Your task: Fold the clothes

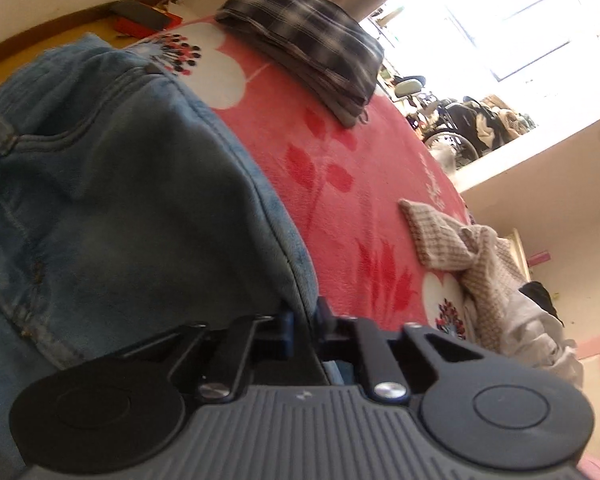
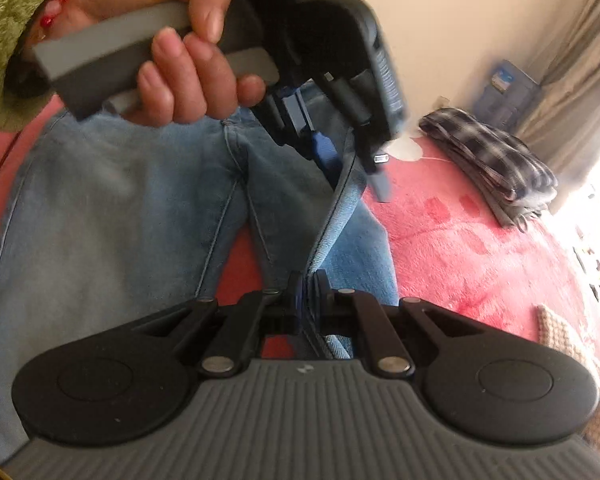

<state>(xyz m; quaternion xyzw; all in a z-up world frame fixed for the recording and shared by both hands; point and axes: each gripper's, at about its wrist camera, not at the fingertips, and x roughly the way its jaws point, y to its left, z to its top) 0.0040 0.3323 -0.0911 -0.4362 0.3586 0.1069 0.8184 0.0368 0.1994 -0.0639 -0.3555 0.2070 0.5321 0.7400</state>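
Note:
A pair of light blue jeans [image 1: 112,200] lies spread on the red flowered blanket [image 1: 340,168]. My left gripper [image 1: 303,314] is shut on the seamed edge of the jeans, which rises between its fingers. In the right wrist view my right gripper [image 2: 307,286] is shut on the same edge of the jeans [image 2: 112,208]. That hem runs up as a taut strip to the left gripper [image 2: 330,150], held above by a hand [image 2: 180,60] in a green fuzzy sleeve.
A folded dark plaid garment [image 1: 308,44] rests at the blanket's far side. A beige checked cloth [image 1: 452,240] lies crumpled with white fabric at the right edge. Red boxes [image 1: 144,20] sit on the floor beyond. A bright window and clutter stand behind.

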